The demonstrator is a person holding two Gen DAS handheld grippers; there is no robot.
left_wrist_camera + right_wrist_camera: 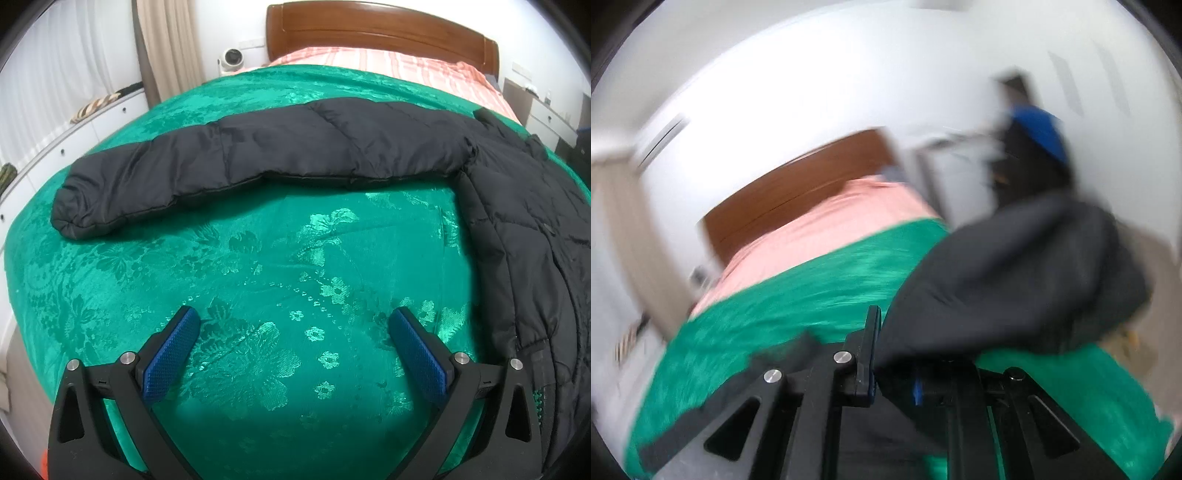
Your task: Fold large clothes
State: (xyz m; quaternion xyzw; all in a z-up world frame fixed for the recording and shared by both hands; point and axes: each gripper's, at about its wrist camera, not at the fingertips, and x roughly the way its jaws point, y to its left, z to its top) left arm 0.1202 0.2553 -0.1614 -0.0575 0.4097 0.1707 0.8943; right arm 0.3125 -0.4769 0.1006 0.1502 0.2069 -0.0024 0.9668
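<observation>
A black puffer jacket [517, 229] lies on the green bedspread [258, 280]. One sleeve [229, 162] stretches out flat to the left, its cuff at the far left. My left gripper [293, 325] is open and empty, hovering over bare bedspread in front of the sleeve. In the blurred right wrist view, my right gripper [894, 354] is shut on a fold of the black jacket [1015, 277] and holds it lifted above the bedspread [812, 295].
A brown wooden headboard [369, 33] and pink striped sheet [388, 62] are at the bed's far end. White drawers [74, 140] run along the left. A small white fan [232, 59] stands by the curtain. A dark and blue object [1034, 147] sits right of the bed.
</observation>
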